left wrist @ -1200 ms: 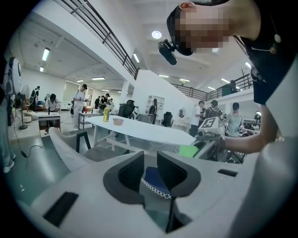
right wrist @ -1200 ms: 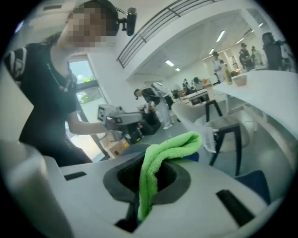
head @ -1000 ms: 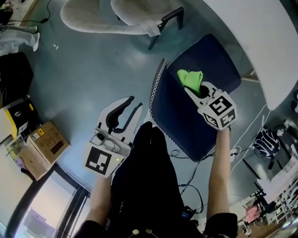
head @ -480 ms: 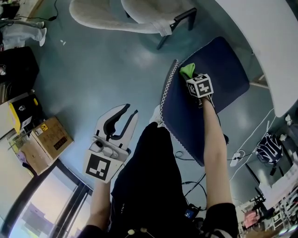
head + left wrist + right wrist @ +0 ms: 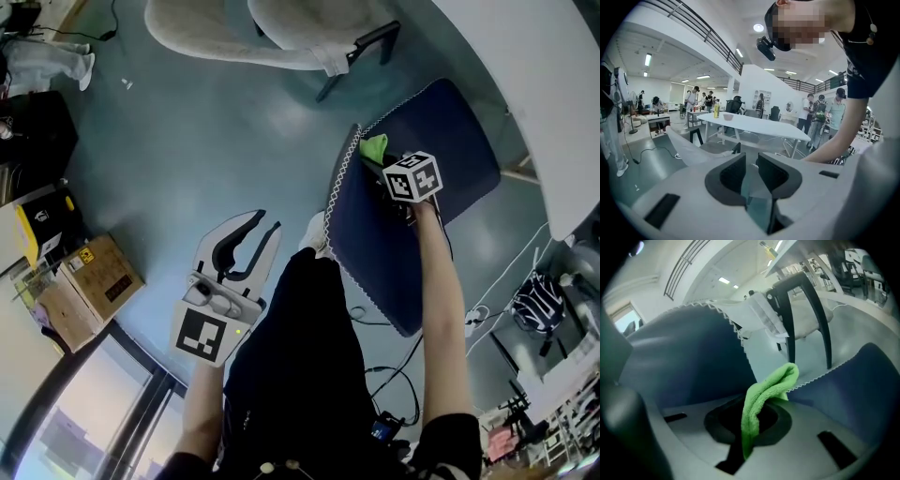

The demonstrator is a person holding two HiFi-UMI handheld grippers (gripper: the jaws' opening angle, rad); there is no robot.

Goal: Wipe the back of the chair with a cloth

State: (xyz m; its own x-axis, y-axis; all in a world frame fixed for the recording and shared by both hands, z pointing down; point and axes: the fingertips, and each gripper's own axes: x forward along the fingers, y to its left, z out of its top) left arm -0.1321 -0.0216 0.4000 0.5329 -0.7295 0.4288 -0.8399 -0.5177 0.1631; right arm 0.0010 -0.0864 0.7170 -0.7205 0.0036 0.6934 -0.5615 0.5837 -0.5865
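A navy chair (image 5: 375, 253) with white zigzag trim stands right in front of me in the head view. My right gripper (image 5: 384, 161) is shut on a bright green cloth (image 5: 374, 147), which is held against the chair's upper corner by the trim. In the right gripper view the cloth (image 5: 771, 390) sticks up out of my right gripper (image 5: 757, 420) and touches the zigzag edge of the chair (image 5: 684, 362). My left gripper (image 5: 265, 223) hangs over the floor left of the chair, open by a narrow gap with nothing in it. The left gripper view shows that same gripper (image 5: 751, 171) pointing across the room.
A white padded chair (image 5: 272, 37) with a black leg stands beyond the navy one. A white table (image 5: 534, 84) runs along the right. A cardboard box (image 5: 94, 281) sits at the left, and cables (image 5: 394, 375) lie by my feet. Several people stand far off by another table (image 5: 754, 126).
My right gripper has carried the cloth up and left across the navy chair to its trimmed corner. The left gripper has stayed roughly where it was.
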